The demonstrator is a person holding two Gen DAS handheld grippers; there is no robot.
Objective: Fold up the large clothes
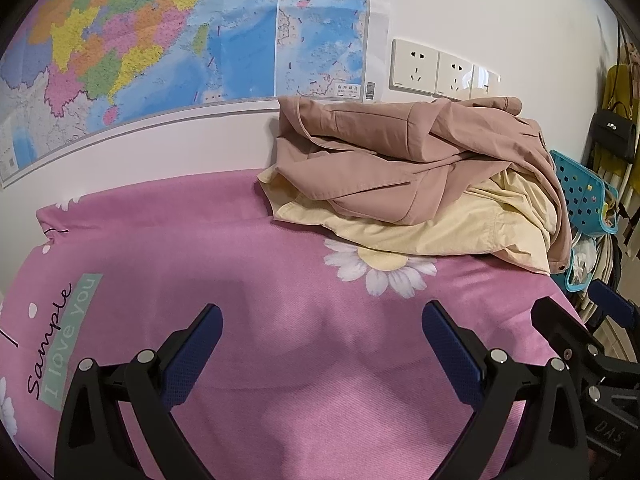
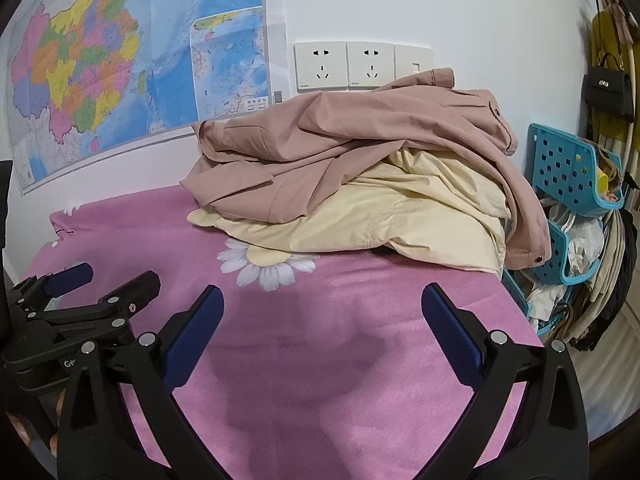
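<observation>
A dusty-pink jacket (image 1: 400,152) (image 2: 340,148) lies crumpled on top of a pale yellow garment (image 1: 420,228) (image 2: 380,216) at the far right of a table covered with a pink flowered cloth (image 1: 200,240) (image 2: 340,320). My left gripper (image 1: 322,314) hovers open over the bare cloth, well short of the pile, nothing between its fingers. My right gripper (image 2: 322,296) is open too, just in front of the pile's near edge, empty. Each gripper shows at the side of the other's view: the right gripper (image 1: 576,312) at the right edge, the left gripper (image 2: 112,280) at the left.
A wall map (image 1: 160,40) (image 2: 120,60) and white sockets (image 1: 436,70) (image 2: 344,65) are on the wall behind the table. Blue perforated baskets (image 1: 584,200) (image 2: 568,176) with clutter and a hanging black handbag (image 2: 608,92) stand right of the table edge.
</observation>
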